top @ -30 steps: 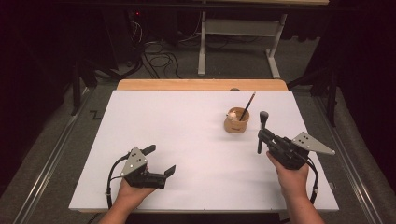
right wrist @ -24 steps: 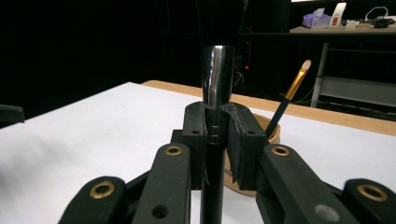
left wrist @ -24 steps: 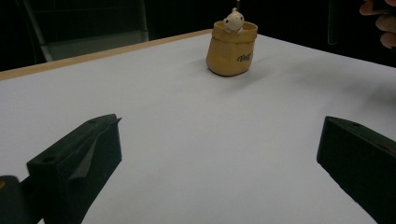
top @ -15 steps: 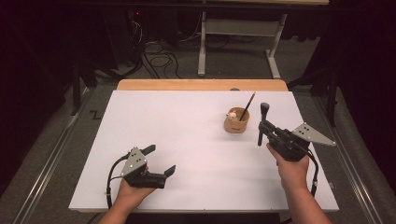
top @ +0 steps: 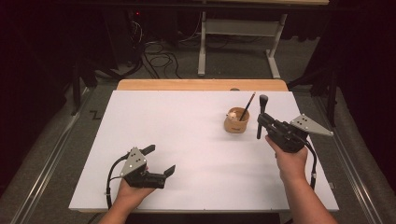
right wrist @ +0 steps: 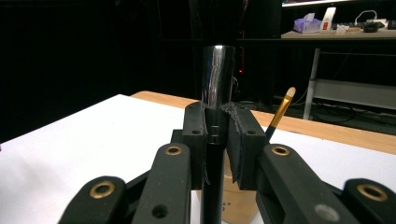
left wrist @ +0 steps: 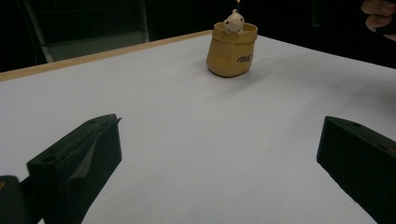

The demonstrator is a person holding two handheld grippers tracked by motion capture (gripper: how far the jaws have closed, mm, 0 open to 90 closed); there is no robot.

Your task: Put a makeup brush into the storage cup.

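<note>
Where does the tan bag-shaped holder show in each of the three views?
High view: tan holder right of centre on the white table, beside the right gripper.
Left gripper view: tan holder at top centre.
Right gripper view: tan holder low, behind the jaws gripping the black brush.
Shared landmark: the table's wooden far edge.

White table (top: pixel 187 140), floor cables (top: pixel 159 49)

A white table (top: pixel 187 140) with a wooden far edge bore the scene. Directly on it, toward the far right, stood a tan sack-shaped holder (top: pixel 236 120).
</note>
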